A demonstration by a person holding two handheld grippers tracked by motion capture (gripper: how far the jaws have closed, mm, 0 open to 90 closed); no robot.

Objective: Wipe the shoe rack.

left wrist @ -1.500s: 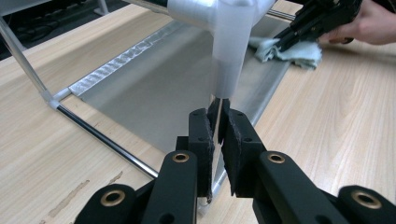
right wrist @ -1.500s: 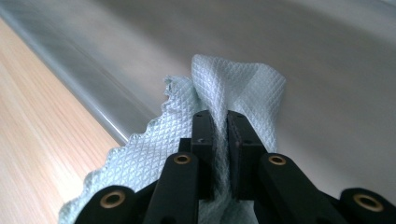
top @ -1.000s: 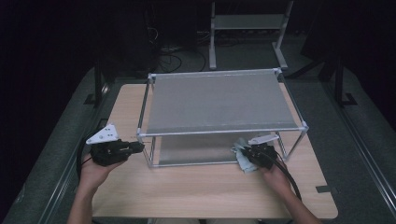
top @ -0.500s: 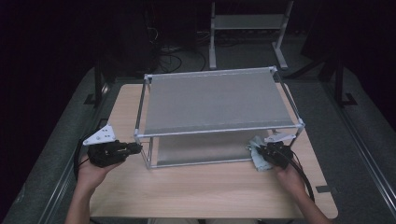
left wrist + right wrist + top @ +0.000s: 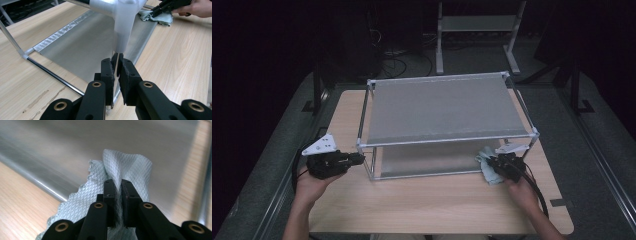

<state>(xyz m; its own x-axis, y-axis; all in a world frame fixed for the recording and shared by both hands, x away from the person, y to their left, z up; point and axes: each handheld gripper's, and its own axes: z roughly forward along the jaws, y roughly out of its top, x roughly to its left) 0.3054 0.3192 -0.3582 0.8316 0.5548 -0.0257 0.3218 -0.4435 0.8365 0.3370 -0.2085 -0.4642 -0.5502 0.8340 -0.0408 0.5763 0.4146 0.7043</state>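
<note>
Left gripper [image 5: 116, 75] clamped on the rack's front corner post [image 5: 117, 62], steadying the frame; right gripper [image 5: 118, 192] pinching the wiping cloth [image 5: 125, 167], dragging along the lower shelf [image 5: 75, 150].

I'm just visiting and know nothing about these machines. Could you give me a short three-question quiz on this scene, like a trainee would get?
1. True or false: the right tongs are shut on the pale green cloth.
2. What do the left tongs grip? A) the cloth B) an upright metal post at the shelf rack's front left corner C) nothing
3. In the high view, the cloth lies by which front corner of the rack's lower shelf?

Key:
1. True; the cloth is pinched between the jaws.
2. B; the jaws clamp the thin post just below the white corner joint.
3. The front right corner, on the wooden table.
</note>
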